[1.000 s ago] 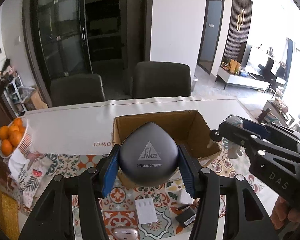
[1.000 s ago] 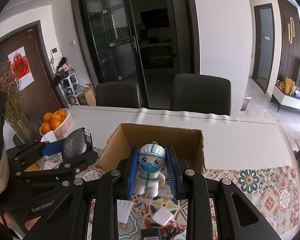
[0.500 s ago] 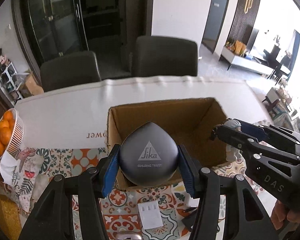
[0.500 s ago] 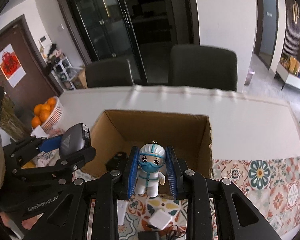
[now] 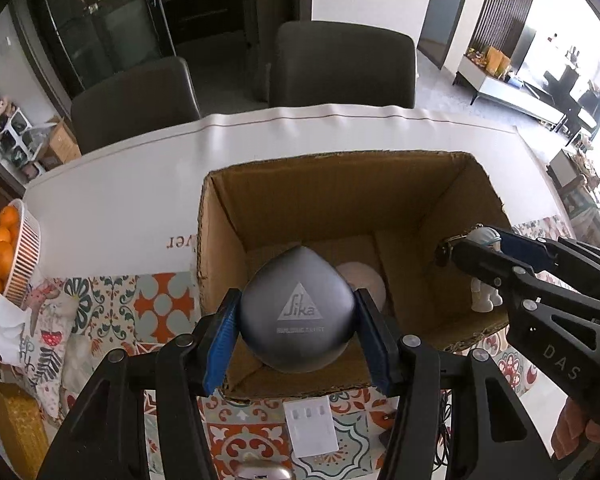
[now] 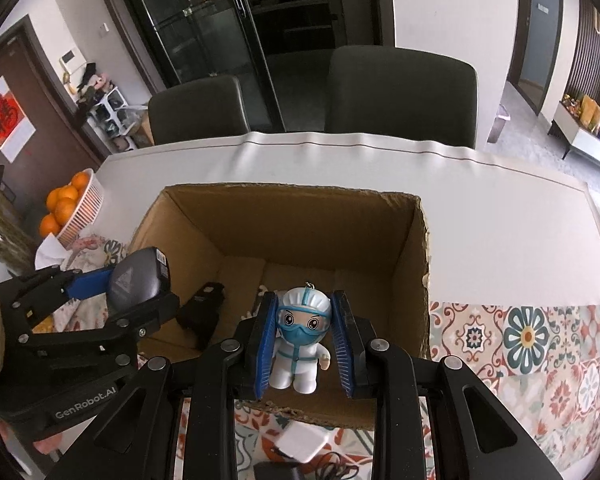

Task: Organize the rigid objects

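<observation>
The left claw (image 5: 296, 322) grips a grey case (image 5: 297, 312) over the near-left corner of the open box (image 5: 340, 184) on the worktop (image 5: 120, 200). At 3 o'clock of it, the right claw (image 6: 302, 344) clenches a white figurine (image 6: 300, 340) over the box's near-right part. A white disc (image 5: 366, 280) and a black object (image 6: 202, 312) lie inside.

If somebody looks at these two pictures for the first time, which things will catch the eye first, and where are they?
First, the open cardboard box in the middle of the table, with both grippers over it. The right gripper is shut on a small white figurine with blue goggles and mask, while the left gripper clamps a grey teardrop-shaped case marked Sika above the box's near left part. At the far left, a white basket of oranges adds bright colour.
</observation>
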Demonstrator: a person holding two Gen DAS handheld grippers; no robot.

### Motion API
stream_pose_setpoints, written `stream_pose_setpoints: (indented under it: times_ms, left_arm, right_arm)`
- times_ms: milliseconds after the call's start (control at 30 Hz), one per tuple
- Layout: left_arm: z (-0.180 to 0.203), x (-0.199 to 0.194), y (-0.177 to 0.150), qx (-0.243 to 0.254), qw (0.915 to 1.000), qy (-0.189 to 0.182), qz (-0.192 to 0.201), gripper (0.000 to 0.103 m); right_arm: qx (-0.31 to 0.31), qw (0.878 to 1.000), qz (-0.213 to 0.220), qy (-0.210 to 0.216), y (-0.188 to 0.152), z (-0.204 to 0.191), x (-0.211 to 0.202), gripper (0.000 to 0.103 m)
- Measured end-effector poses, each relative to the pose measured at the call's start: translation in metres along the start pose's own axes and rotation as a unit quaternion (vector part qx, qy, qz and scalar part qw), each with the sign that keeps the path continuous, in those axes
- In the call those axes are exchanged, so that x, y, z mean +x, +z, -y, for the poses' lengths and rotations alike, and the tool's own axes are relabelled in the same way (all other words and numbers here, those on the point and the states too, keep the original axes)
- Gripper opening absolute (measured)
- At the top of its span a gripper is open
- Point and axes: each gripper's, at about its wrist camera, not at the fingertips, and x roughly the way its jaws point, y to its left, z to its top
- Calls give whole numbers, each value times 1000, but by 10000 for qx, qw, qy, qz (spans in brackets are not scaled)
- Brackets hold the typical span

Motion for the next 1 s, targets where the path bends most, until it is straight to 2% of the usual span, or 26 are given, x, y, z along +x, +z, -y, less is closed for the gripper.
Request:
stream_pose_setpoints:
  times_ms: [100, 167, 200, 233, 300, 400, 633, 1000]
  left_arm:
    - [0, -2, 0, 1, 10000, 21, 37, 56]
    - [-2, -6, 0, -2, 9998, 162, 115, 60]
    - [-3, -9, 0, -22, 9996, 213, 164, 64]
    - [-5, -12, -1, -59, 9994, 262, 224, 68]
    - [-8, -18, -3, -106, 9987, 365, 332, 70]
    - [-13, -27, -8, -152, 9981, 440, 415, 73]
    - [-21, -53, -27, -180, 9956, 631, 673, 77]
    - [-27, -94, -68, -231, 9915, 772, 1026, 82]
  right_arm:
    - [8, 10000, -27, 6, 0, 0, 2, 27]
    - [16, 10000, -25, 9, 0, 0, 2, 28]
    - [2, 10000, 2, -16, 0, -1, 1, 31]
    - [-2, 10000, 35, -58, 1, -1, -1, 40]
    - [34, 9998, 95, -164, 2, -2, -5, 51]
    - [40, 9994, 173, -288, 0, -6, -13, 55]
    - [100, 9981, 409, -445, -14, -20, -37, 60]
    - [117, 9962, 794, -344, -46, -43, -71, 60]
